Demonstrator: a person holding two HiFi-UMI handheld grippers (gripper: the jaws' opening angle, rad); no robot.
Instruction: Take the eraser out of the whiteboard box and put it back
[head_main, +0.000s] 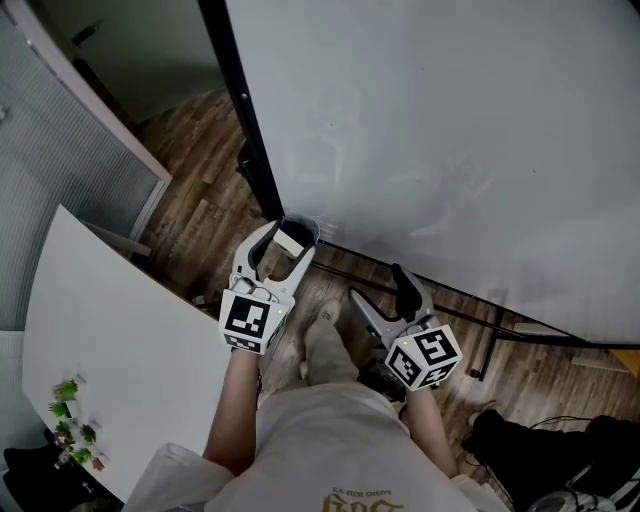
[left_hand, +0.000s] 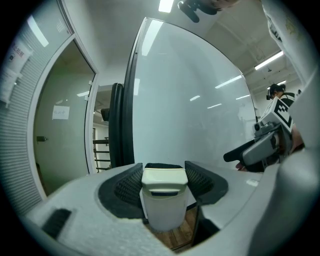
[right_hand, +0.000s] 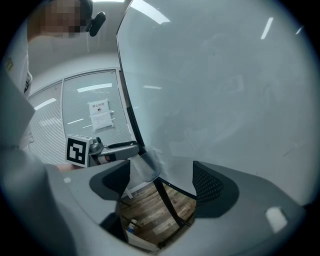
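Left hand-held gripper: half closed, pads clamped on the eraser so it sits upright.
Eraser: at the whiteboard box mouth; I judge it partly inside.
Right hand-held gripper: wide open, empty, held aside, out of the path.
Room: whiteboard just behind the box, frame post beside; free space is toward me.

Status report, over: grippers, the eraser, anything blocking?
Left gripper fingers shut on eraser, at the whiteboard box mouth. Right gripper open, empty, off to the side. Nothing seen in the way.
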